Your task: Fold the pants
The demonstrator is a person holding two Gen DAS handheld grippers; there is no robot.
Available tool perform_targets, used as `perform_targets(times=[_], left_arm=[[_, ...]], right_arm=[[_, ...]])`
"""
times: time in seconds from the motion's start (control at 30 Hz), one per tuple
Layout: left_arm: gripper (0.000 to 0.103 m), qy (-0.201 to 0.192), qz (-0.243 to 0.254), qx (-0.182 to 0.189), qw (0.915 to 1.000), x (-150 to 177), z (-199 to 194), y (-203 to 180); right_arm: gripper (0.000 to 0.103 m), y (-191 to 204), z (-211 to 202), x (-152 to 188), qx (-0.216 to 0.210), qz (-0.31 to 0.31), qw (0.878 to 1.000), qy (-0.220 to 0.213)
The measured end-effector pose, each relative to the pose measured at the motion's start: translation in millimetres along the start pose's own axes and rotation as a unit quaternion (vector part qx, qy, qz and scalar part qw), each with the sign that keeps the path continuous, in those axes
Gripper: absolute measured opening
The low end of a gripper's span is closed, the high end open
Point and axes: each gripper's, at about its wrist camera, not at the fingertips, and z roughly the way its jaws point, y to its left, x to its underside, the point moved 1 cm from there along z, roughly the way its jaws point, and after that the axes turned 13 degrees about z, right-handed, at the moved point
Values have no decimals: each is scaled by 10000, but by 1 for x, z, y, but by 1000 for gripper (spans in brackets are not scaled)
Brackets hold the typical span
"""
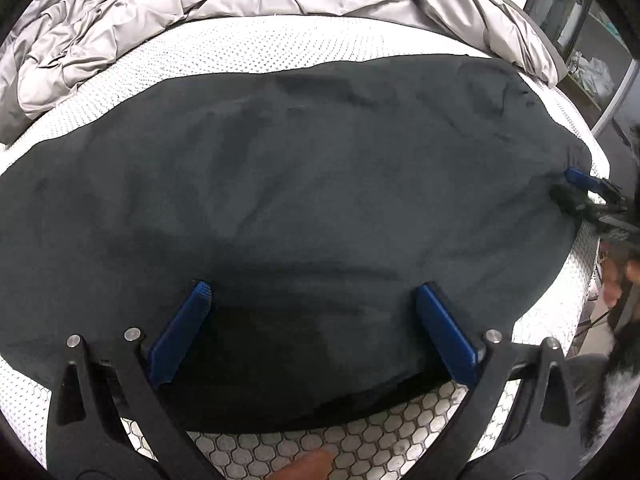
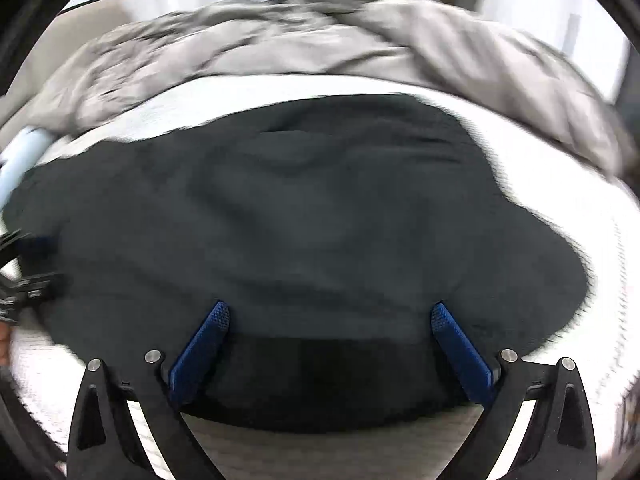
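Note:
Dark pants (image 1: 304, 184) lie spread flat across a white mattress (image 1: 248, 48), wrinkled in places. My left gripper (image 1: 312, 292) is open wide over the near edge of the cloth, with nothing pinched between its blue pads (image 1: 182, 336). In the right wrist view, which is blurred, the pants (image 2: 304, 216) fill the middle. My right gripper (image 2: 330, 310) also stands open above their near edge. From the left wrist view, the right gripper (image 1: 568, 190) sits at the far right end of the pants. The left gripper (image 2: 24, 276) shows at the left edge of the right wrist view.
A crumpled grey duvet (image 1: 224, 0) is heaped along the far side of the mattress. Dark shelving (image 1: 592, 52) stands beyond the right end. A fingertip (image 1: 312, 464) shows at the bottom, and a hand (image 1: 616, 280) at the right.

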Motion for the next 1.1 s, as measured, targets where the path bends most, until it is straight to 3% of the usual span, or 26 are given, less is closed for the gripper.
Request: perform_targets(times=[0.07, 0.2, 0.27, 0.37, 0.47, 0.5, 0.53, 0.57, 0.6, 0.67, 0.73, 0.83, 0.9, 0.97, 1.03, 1.1], left_arm=[[102, 13, -6, -33, 10000, 0, 1, 2], [102, -73, -430, 163, 9989, -10, 1, 15], [102, -104, -662, 286, 9973, -14, 2, 23], [102, -78, -684, 216, 9974, -16, 9, 27], [102, -43, -465, 68, 9989, -16, 11, 24], [102, -32, -392, 23, 9992, -15, 12, 22], [102, -34, -372, 8, 9993, -15, 12, 21], [102, -45, -374, 10, 9993, -14, 12, 21], [102, -51, -381, 28, 9993, -14, 12, 21], [102, -70, -412, 60, 9991, -12, 11, 22], [102, -72, -444, 64, 9990, -10, 9, 25], [102, -71, -546, 56, 9985, -9, 9, 30], [102, -76, -593, 50, 9982, -7, 8, 34], [102, -101, -642, 20, 9979, -6, 4, 39], [102, -164, -789, 8, 9967, -5, -1, 49], [102, -286, -1031, 92, 9942, -3, -6, 63]], right_arm=[[99, -13, -15, -1, -337, 364, 9987, -95], [100, -31, -44, -3, -346, 828, 9934, -720], [100, -57, -50, -10, -182, 1524, 9835, -955], [100, -97, -46, -21, 87, 2518, 9627, -983], [100, -115, -33, -16, -376, 3081, 9480, -698], [100, -117, -27, -17, -681, 3208, 9428, -595], [99, -121, -16, -17, -1200, 3451, 9297, -467], [89, -124, -8, -18, -1607, 3695, 9143, -400], [61, -126, -2, -20, -1829, 3885, 9023, -385], [26, -128, 3, -23, -1766, 4168, 8905, -459], [22, -126, -6, -30, -1813, 4104, 8915, -623], [21, -112, -32, -24, -1400, 3504, 9216, -913], [27, -111, -19, -21, -861, 3283, 9395, -474], [30, -115, -6, -20, -718, 3350, 9393, -208], [39, -119, -17, -24, -825, 3499, 9324, -373], [68, -120, -37, -28, -611, 3465, 9317, -903]])
